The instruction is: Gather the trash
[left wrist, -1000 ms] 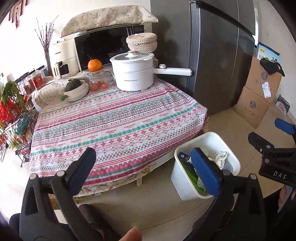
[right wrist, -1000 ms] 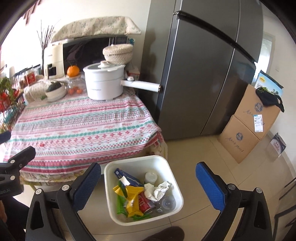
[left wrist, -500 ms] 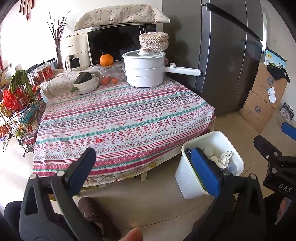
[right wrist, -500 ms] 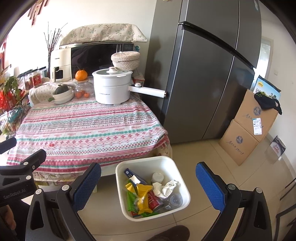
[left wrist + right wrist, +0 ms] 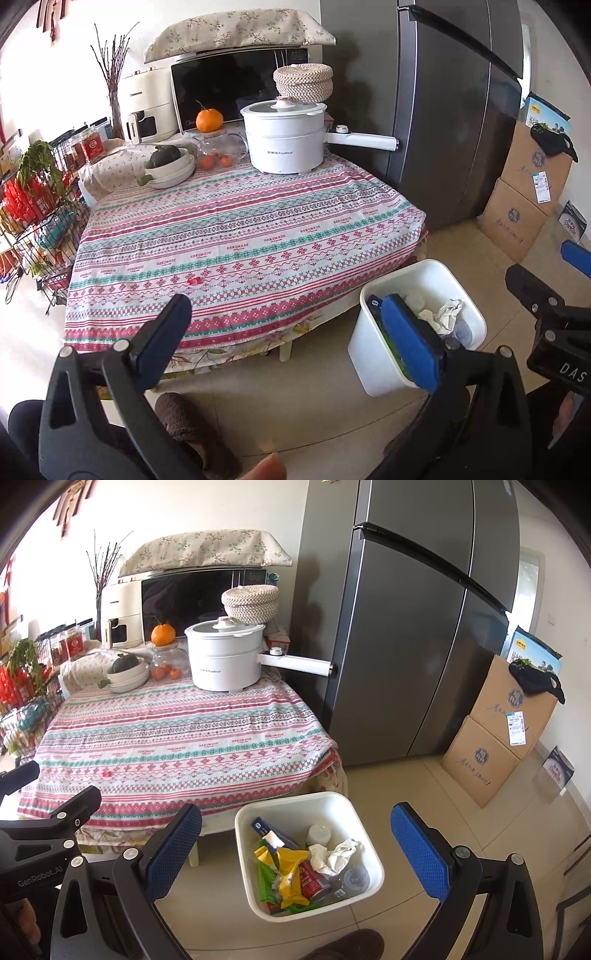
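Observation:
A white trash bin (image 5: 364,830) stands on the floor by the table's near right corner; it also shows in the left wrist view (image 5: 373,354). It holds yellow and green wrappers (image 5: 290,875), a red can (image 5: 314,880), crumpled tissue (image 5: 332,854) and a clear bottle (image 5: 351,880). My right gripper (image 5: 295,853) is open and empty, held above the bin. My left gripper (image 5: 291,339) is open and empty, in front of the table's near edge. A small red scrap (image 5: 194,280) lies on the striped tablecloth (image 5: 240,229).
At the table's far end stand a white electric pot (image 5: 284,138) with a long handle, stacked bowls (image 5: 170,170), a glass jar and an orange. A grey fridge (image 5: 406,627) stands to the right, cardboard boxes (image 5: 498,734) beyond it. A wire rack (image 5: 37,206) stands left.
Both grippers have pulled back and risen a little, so the table and bin sit lower and farther in view. Both stay open and empty.

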Tool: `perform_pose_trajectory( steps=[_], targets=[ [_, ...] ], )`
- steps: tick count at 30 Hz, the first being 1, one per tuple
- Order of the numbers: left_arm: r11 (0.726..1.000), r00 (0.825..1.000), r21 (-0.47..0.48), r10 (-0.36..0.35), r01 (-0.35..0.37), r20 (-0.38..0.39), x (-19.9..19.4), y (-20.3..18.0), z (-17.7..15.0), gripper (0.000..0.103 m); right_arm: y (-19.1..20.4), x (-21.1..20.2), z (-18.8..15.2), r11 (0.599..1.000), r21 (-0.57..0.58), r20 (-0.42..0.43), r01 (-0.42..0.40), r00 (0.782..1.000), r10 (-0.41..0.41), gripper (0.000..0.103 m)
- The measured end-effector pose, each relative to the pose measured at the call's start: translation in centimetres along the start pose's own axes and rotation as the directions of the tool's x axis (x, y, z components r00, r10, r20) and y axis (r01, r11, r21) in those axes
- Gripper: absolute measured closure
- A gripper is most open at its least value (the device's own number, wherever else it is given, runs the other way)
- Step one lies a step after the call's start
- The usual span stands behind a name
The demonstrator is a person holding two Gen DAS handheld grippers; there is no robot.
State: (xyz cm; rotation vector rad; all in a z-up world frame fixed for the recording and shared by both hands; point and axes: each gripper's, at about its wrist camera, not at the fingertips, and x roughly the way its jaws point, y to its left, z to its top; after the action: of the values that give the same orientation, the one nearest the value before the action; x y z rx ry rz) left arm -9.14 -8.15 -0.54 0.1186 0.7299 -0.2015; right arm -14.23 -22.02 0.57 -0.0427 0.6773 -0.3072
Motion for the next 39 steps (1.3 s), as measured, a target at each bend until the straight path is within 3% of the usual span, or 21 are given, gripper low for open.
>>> perform_pose_trajectory(
  steps=[39],
  targets=[
    [1.000, 1.000, 0.005, -0.007, 0.007, -0.022, 0.28, 0.44, -0.25, 0.001, -0.15, 0.47, 0.14, 1.000, -0.007, -0.011, 0.002, 1.000, -0.002, 0.000]
  ],
)
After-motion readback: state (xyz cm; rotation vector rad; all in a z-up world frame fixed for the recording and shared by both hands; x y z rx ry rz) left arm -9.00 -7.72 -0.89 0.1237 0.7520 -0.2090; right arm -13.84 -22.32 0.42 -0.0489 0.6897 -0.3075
